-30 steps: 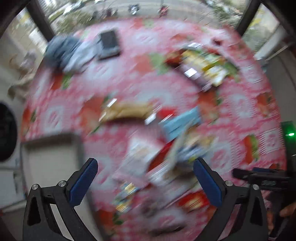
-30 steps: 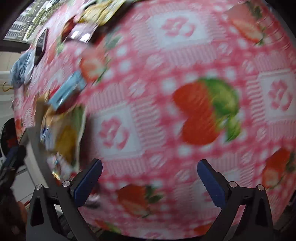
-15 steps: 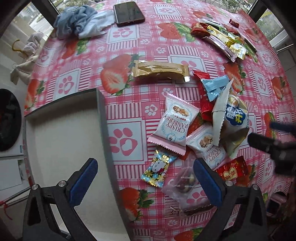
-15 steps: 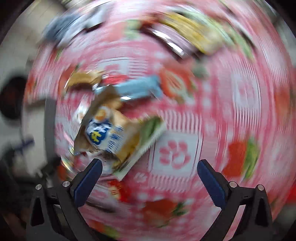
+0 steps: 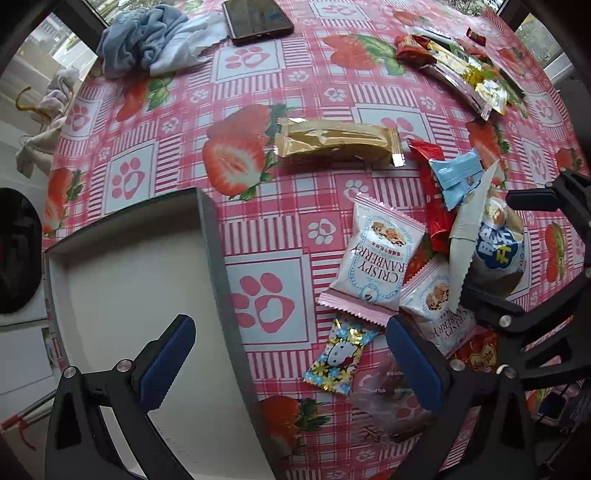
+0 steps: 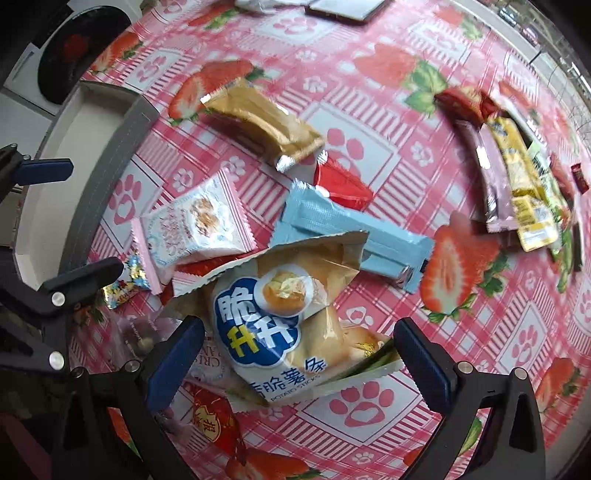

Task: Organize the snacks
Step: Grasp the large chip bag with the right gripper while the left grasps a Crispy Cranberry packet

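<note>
A pile of snack packets lies on the strawberry tablecloth: a white Crispy Cranberry packet (image 5: 376,254), a potato sticks bag (image 6: 291,325), a light blue packet (image 6: 354,236), a red packet (image 6: 341,182), a gold bar (image 5: 336,142) and a Hello Kitty candy (image 5: 340,360). A grey open box (image 5: 212,258) with a white inside sits at the left. My left gripper (image 5: 291,362) is open and empty, over the box's right wall and the tablecloth. My right gripper (image 6: 299,356) is open and empty, with the potato sticks bag between its fingers.
A second row of long snack sachets (image 5: 469,70) lies at the far right. A phone (image 5: 256,16) and a blue-grey cloth (image 5: 147,37) sit at the far edge. The other gripper shows at the right of the left wrist view (image 5: 546,317).
Both views were blurred by fast motion and are now sharp. The right gripper has swung from bare tablecloth over to the snack pile. The left gripper has come closer to the table.
</note>
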`<state>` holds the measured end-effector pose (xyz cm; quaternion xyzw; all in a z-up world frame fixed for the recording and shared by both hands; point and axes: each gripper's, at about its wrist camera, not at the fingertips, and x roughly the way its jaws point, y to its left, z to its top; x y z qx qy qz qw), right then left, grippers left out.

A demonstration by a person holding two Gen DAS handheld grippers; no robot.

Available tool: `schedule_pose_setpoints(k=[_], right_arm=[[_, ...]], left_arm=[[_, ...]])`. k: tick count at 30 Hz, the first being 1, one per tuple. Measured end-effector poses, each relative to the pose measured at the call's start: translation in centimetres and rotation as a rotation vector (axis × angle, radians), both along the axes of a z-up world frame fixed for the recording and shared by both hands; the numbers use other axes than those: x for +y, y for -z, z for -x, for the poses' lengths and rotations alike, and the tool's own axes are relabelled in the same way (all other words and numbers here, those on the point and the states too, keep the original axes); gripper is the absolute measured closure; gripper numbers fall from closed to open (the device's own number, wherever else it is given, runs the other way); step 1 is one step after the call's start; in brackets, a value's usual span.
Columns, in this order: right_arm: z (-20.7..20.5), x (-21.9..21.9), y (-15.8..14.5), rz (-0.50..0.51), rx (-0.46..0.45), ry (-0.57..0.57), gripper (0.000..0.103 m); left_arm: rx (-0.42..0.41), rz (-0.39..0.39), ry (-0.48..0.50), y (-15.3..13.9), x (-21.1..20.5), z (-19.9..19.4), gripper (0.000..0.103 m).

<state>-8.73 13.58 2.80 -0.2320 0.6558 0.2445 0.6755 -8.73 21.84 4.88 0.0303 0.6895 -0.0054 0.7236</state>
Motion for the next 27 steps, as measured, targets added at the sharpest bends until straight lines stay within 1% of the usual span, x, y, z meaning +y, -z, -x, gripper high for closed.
schedule_pose_setpoints(k=[2,4,6,7,10,12,15,19,21,22,23,25,27], right_arm=[[0.4,-0.9,0.1,-0.009,0.006,0.016,0.007],[-0.3,-3.1,-0.2,-0.027,0.031,0.049,0.009],[-0.8,-3.8,0.0,-0.049,0.052,0.086,0.013],[-1.0,-4.2,0.1,-0.06,0.057,0.11,0.018],[-1.7,-5.7,0.3,-0.065,0.075,0.18,0.018],[-1.5,-6.7,0.5,-0.069,0.084,0.214,0.018],[-1.6,-8.2,1.1,-0.068,0.095,0.253,0.018],[-1.9,-9.9,1.2,-0.06,0.099,0.282,0.018],[-2.2,-10.5,1.4,-0.066,0.103,0.296,0.018],[-2.3,-10.7,1.4,-0.067,0.103,0.299,0.018],[-2.4,-11.1,1.4,-0.066,0.102,0.301,0.018],[-2.9,-10.9,1.9,-0.065,0.101,0.301,0.018],[-3.3,-9.7,2.4,-0.064,0.103,0.303,0.018]], left_arm=[[0.0,0.008,0.003,0.3,-0.5,-0.3,0.0],[-0.003,0.016,0.003,0.2,-0.3,-0.6,0.0],[0.002,0.011,0.011,0.3,-1.0,-1.4,0.0],[0.001,0.013,0.023,0.4,-1.4,-1.8,0.0],[-0.003,0.012,0.059,0.7,-2.6,-2.7,0.0],[0.003,0.013,0.098,1.4,-3.7,-3.4,0.0],[0.022,-0.013,0.137,2.8,-5.0,-4.3,0.0],[0.042,-0.012,0.141,4.8,-5.6,-5.5,0.0],[0.037,0.009,0.136,6.4,-6.5,-5.1,0.0],[0.041,0.017,0.13,6.8,-7.3,-5.7,0.0],[0.046,0.031,0.122,7.1,-7.2,-6.0,0.0],[0.046,0.055,0.104,7.5,-7.3,-5.9,0.0],[0.046,0.05,0.105,8.3,-6.9,-5.7,0.0]])
